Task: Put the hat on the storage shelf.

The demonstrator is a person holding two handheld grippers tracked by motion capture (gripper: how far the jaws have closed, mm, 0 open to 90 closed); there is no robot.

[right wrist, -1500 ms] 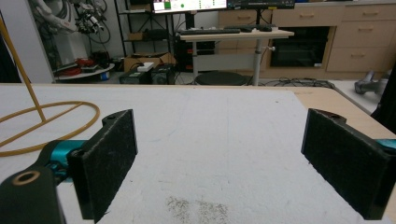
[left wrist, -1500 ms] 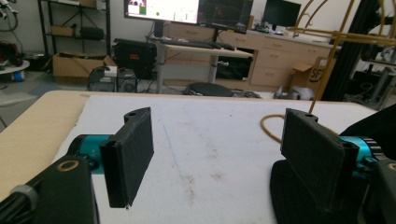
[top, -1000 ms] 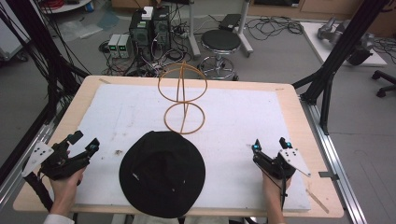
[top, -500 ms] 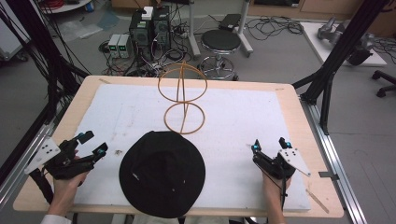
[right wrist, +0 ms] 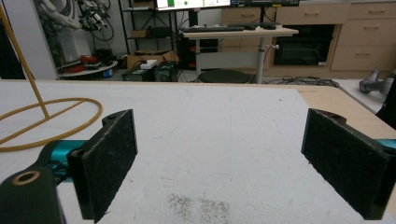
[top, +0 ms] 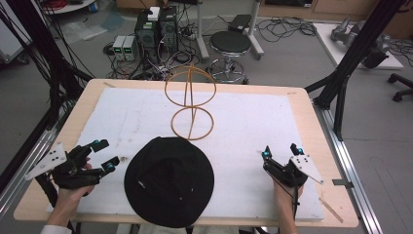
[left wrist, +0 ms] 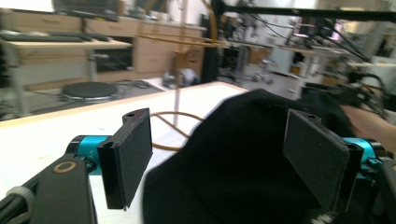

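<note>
A black bucket hat lies brim-down on the white mat near the front edge. Behind it stands a yellow wire hat stand, a round base ring with an upright hoop on top. My left gripper is open just left of the hat, its tips pointing at the brim. In the left gripper view the hat sits between and just beyond my open jaws, with the stand farther off. My right gripper is open, well right of the hat over bare mat. The right gripper view shows the stand's base ring at far left.
A white foam mat covers most of the wooden table. Black frame posts rise at both sides. A stool and electronics boxes sit on the floor beyond the far edge. The other hand shows past the hat.
My left gripper has moved right, closer to the hat's brim, and stays open. The right gripper, the hat and the stand have not moved.
</note>
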